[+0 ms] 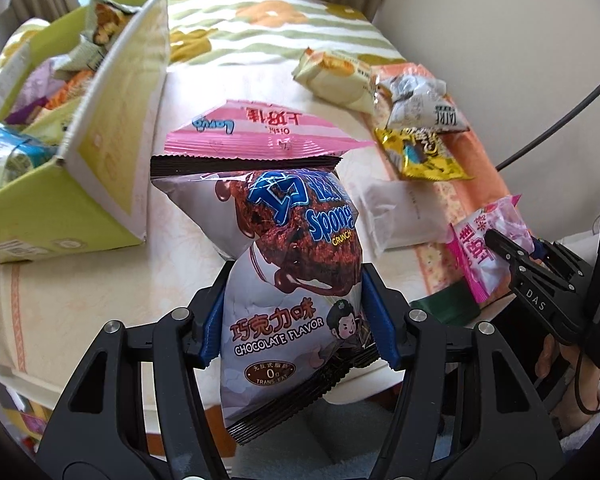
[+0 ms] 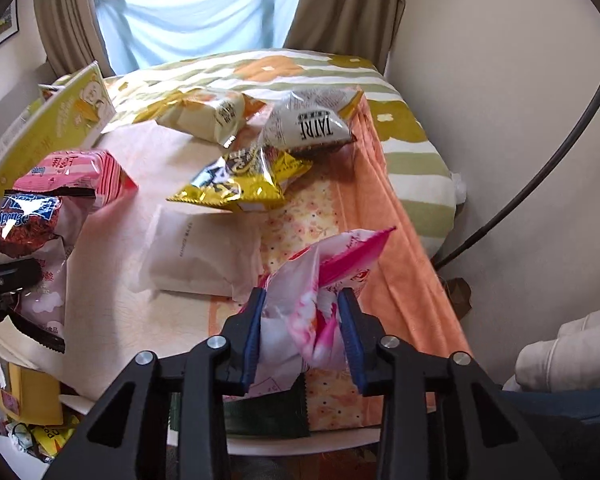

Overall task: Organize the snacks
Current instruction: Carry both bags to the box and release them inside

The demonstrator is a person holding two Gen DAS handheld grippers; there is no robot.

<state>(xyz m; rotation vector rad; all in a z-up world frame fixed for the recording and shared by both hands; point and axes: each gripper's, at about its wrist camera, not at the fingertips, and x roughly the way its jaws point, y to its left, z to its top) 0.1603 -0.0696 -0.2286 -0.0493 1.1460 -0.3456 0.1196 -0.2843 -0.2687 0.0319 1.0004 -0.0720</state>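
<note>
My left gripper [image 1: 294, 312] is shut on a chocolate Sponge Crunch bag [image 1: 292, 264] and holds it upright above the table's near edge; the bag also shows in the right wrist view [image 2: 32, 240] at the left. My right gripper [image 2: 302, 334] is shut on a pink and white snack packet [image 2: 324, 280], lifted just above the orange cloth; it shows in the left wrist view [image 1: 484, 252] at the right. A green cardboard box [image 1: 100, 152] with several snacks inside stands at the left.
On the table lie a pink packet [image 1: 260, 132], a white flat packet [image 2: 204, 256], a yellow packet [image 2: 244, 184], a white TATRE packet [image 2: 312, 124], a cream packet [image 2: 204, 116] and a dark green packet [image 2: 264, 416]. A wall and a black cable [image 2: 540, 184] are at the right.
</note>
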